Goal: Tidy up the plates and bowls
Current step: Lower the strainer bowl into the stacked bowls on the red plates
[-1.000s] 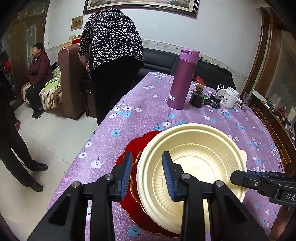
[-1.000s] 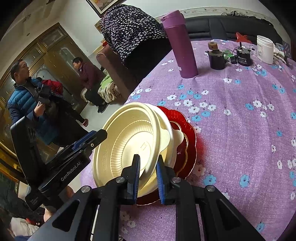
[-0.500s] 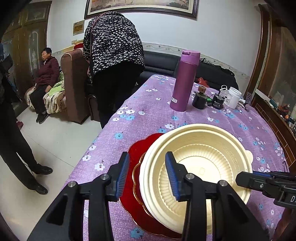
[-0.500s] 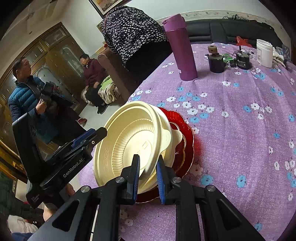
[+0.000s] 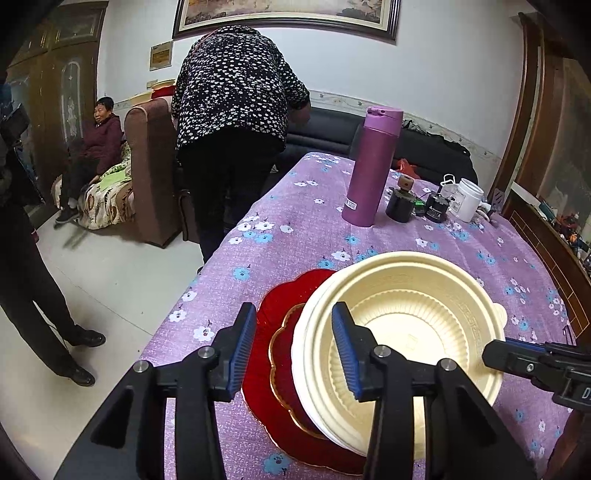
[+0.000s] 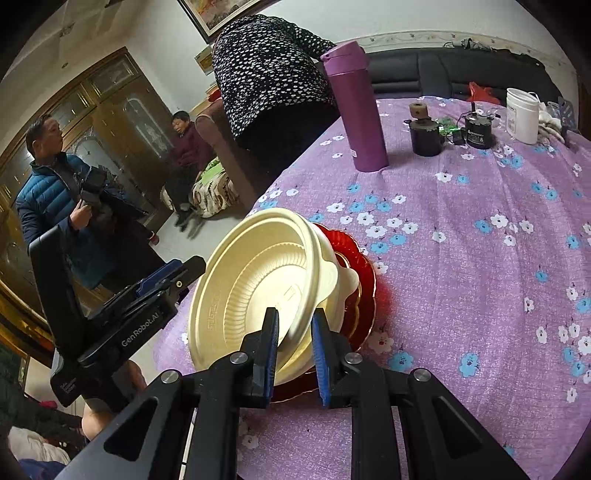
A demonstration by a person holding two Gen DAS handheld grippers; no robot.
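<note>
Left gripper (image 5: 293, 349) jaws now wider, released astride cream bowl (image 5: 406, 325) rim; right gripper (image 6: 293, 345) clenched on it.

A family living room here: framed painting (image 5: 286, 16) overhead, dark sofa (image 5: 325, 134) behind, brown armchair (image 5: 149, 166), wooden cabinets (image 6: 110, 122), flowered cloth on the surface (image 5: 303, 221).

Cream ribbed plastic bowl (image 5: 417, 325), tilted, sits w/ a 2nd cream bowl (image 6: 341, 277) nested under it. Both rest on a red scalloped plate (image 5: 280, 332) w/ gold rim, near the purple floral table's edge.
</note>
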